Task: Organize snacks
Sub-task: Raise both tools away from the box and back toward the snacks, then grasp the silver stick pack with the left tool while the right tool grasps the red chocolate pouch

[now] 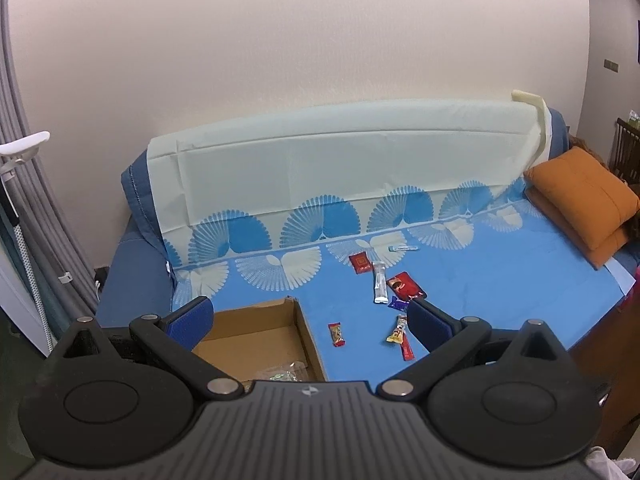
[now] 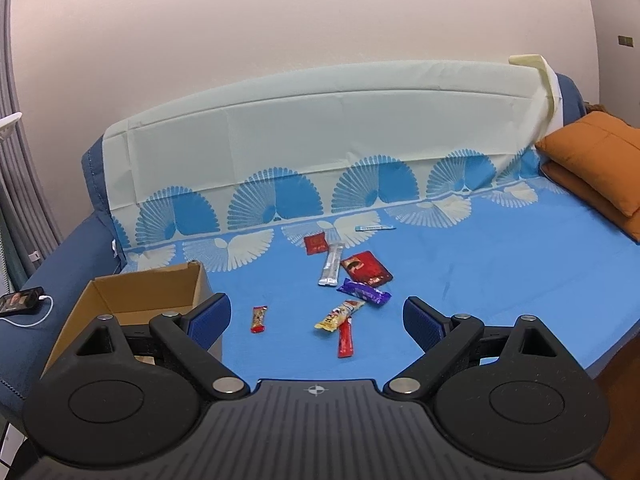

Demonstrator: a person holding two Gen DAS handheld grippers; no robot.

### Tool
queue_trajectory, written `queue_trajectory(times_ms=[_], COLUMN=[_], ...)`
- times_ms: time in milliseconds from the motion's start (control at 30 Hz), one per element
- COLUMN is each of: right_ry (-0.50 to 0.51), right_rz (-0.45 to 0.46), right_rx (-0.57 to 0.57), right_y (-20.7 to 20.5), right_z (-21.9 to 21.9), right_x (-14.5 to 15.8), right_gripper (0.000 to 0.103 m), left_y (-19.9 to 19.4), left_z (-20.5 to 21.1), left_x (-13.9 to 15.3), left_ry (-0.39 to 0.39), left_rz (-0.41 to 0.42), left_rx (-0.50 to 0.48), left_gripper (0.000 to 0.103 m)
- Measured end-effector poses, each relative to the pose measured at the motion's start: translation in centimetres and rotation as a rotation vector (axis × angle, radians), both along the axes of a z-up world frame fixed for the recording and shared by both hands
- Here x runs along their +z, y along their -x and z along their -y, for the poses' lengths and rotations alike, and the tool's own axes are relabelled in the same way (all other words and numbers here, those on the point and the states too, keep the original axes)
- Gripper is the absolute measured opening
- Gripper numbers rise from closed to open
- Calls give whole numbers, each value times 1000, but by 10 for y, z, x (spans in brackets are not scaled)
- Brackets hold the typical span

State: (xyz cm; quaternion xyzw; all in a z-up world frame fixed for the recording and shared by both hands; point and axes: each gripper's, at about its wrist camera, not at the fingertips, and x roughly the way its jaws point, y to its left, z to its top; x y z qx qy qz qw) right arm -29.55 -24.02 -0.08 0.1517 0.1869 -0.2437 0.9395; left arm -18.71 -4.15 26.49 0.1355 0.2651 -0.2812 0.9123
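Note:
Several snack packets lie loose on the blue cloth: a small red bar [image 2: 259, 319], a yellow packet [image 2: 339, 315], a red stick [image 2: 345, 341], a purple bar [image 2: 363, 292], a silver stick [image 2: 331, 269], a dark red pouch [image 2: 365, 267], a red square packet [image 2: 315, 243] and a thin blue stick [image 2: 374, 227]. An open cardboard box [image 2: 120, 300] stands to their left; in the left wrist view the box [image 1: 308, 332] holds a clear wrapped item [image 1: 285, 372]. My left gripper [image 1: 310, 322] is open above the box's right wall. My right gripper [image 2: 318, 320] is open above the snacks.
The cloth covers a blue sofa [image 2: 60, 248] against a pale wall. Two orange cushions [image 2: 596, 156] sit at the right end. A phone with a white cable [image 2: 20, 300] lies on the left armrest. Grey curtains [image 1: 24, 200] hang at far left.

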Motion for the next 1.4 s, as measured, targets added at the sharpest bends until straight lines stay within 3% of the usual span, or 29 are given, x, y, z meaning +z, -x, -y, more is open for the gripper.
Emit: queue_trajectory(times_ms=[233,400,567,833,1033,1200,1400], right_ry=[-19,-33,-54,-107,-105,-78,-78], right_rz=[-15,-25,-21,-58,-111,-173,-268], right_rx=[-27,-51,-103,-143,-71,-15,57], right_y=[-1,-3,-2,-22,-84,-163,-269], right_z=[17,31,52,99,151,207,269], right_x=[-9,-16,-24,-53,-83,-112,-161], right_gripper=[94,94,94,96,100,102,102], left_y=[-9,-17,-46,-121,-188,-250,-329], left_z=[32,64,86,129,187,235,321], left_x=[-6,-27,-61,-137,-203,-256,-325], left_ry=[-14,-49,-36,-108,-210,-209,-269], left_rz=[-27,-87,-220,-351,-374,-438,-417], left_rx=[-34,-97,-160,-120,-82,-31,-85], left_gripper=[103,103,103,103,103,103,103])
